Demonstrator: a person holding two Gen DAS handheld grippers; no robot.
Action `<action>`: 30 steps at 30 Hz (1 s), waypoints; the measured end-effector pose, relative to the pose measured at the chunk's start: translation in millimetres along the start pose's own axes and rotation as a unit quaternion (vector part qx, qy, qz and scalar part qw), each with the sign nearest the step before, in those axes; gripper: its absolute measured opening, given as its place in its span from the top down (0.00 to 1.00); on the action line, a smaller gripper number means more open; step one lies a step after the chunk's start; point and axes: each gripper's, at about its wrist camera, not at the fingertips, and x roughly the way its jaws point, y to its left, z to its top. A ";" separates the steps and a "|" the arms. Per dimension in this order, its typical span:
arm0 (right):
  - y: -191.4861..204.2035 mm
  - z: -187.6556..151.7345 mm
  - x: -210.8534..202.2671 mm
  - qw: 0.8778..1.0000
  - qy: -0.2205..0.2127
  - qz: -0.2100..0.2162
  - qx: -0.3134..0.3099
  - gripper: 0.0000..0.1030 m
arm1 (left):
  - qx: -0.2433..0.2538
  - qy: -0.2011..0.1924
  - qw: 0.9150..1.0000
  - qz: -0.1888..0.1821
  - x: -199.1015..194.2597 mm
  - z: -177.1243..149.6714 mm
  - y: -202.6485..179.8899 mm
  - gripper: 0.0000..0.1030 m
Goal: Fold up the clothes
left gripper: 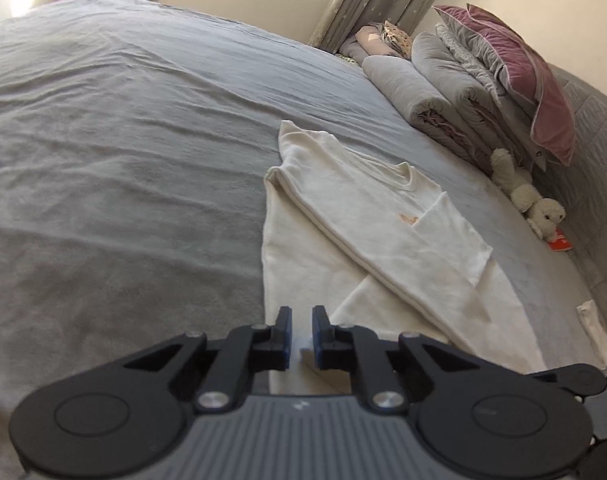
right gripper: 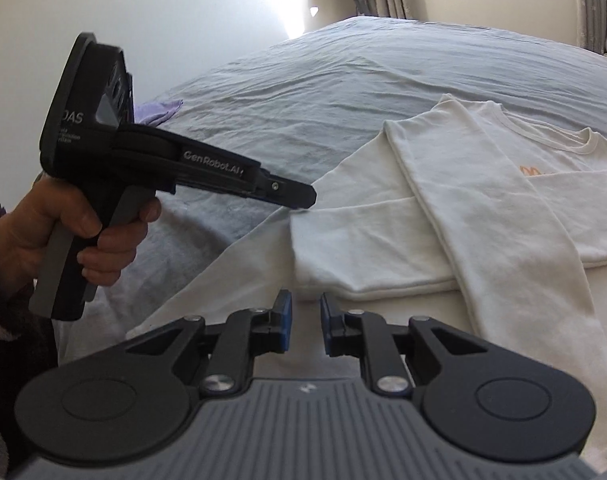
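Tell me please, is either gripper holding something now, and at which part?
Nothing is held. The left gripper and the right gripper both stand open above the cream shirt, with empty gaps between their pads.

1. The side of the left gripper (right gripper: 303, 196), seen from the right wrist view, carries the white brand name "GenRobot.AI" along its black arm.
2. The round rear housing of the same device shows the white letters "DAS", its first part cut off by the housing's edge; the smaller lines of print beneath are too small to read.
3. The white shirt (right gripper: 483, 200) has a small orange mark on its chest, partly covered by a folded sleeve; it cannot be read as text.
4. The grey body of each device bears a small white logo mark, not legible as letters.
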 end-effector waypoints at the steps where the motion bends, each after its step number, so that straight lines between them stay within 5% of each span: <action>1: 4.3 0.0 -1.3 1.000 -0.001 0.005 -0.013 0.82 | 0.004 -0.010 1.000 0.008 -2.3 0.5 0.4 0.90; 6: -2.1 3.9 -12.6 0.999 -0.050 -0.012 0.007 0.81 | -0.002 -0.045 0.998 -0.053 -18.4 3.2 5.8 0.90; 9: -13.5 4.7 -10.8 0.996 -0.065 -0.040 0.037 0.81 | 0.017 -0.034 0.995 -0.088 -16.3 -1.5 -3.2 0.90; 14: -11.8 0.1 5.6 0.997 -0.050 -0.063 0.021 0.81 | 0.072 0.008 0.995 -0.074 1.5 -22.2 -17.0 0.90; 23: 12.7 -13.7 12.6 0.989 -0.044 -0.119 -0.077 0.81 | 0.102 -0.022 0.993 -0.060 -5.1 -38.2 -18.8 0.89; 25: 13.2 -14.4 2.1 0.991 -0.035 -0.110 -0.067 0.80 | 0.100 -0.020 0.994 -0.050 -12.2 -38.4 -23.5 0.80; 27: 10.4 -18.6 -12.1 0.992 -0.030 -0.108 -0.049 0.75 | 0.096 -0.022 0.994 -0.037 -20.8 -39.3 -27.7 0.58; 30: 11.2 -29.5 -42.3 0.991 -0.035 -0.123 -0.040 0.58 | 0.077 -0.025 0.996 -0.034 -38.2 -39.9 -35.9 0.56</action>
